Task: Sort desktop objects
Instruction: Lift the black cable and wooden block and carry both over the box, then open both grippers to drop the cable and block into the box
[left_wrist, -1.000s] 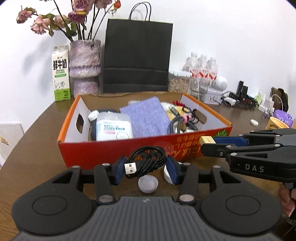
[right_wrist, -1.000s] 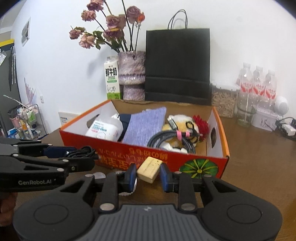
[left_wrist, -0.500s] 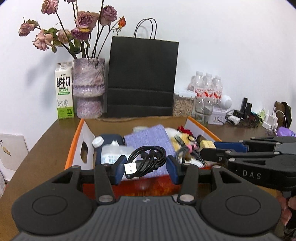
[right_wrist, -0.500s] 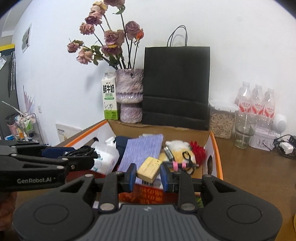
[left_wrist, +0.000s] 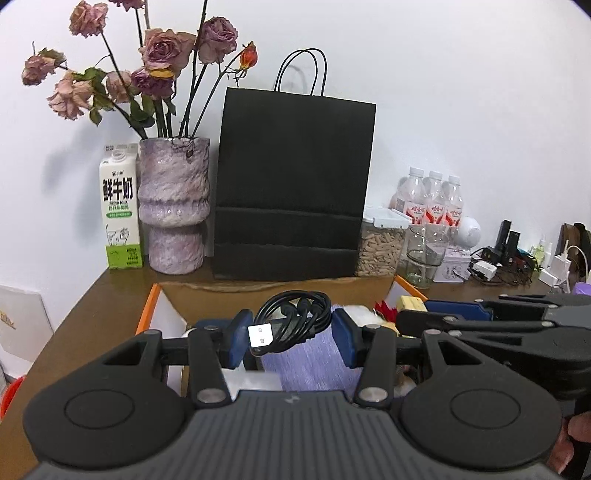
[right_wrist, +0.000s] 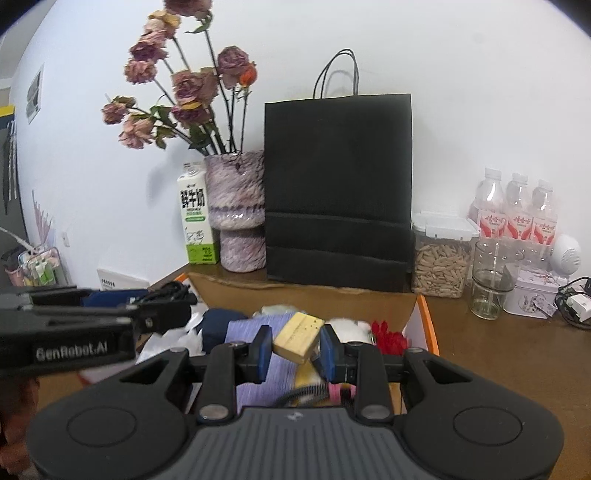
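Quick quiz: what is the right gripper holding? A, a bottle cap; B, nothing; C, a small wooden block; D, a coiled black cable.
C: the right gripper has its blue pads pressed on a wooden block above the box; the cable is in the left gripper.

Place: lived-in home or small office corner, brown desk (left_wrist: 92, 317) against a white wall.
Decor: dried roses in a purple vase (left_wrist: 173, 206).
Provisions: milk carton (left_wrist: 121, 210), water bottles (right_wrist: 517, 210).
Clutter: black paper bag (left_wrist: 291, 184), chargers and cables (left_wrist: 517, 262).
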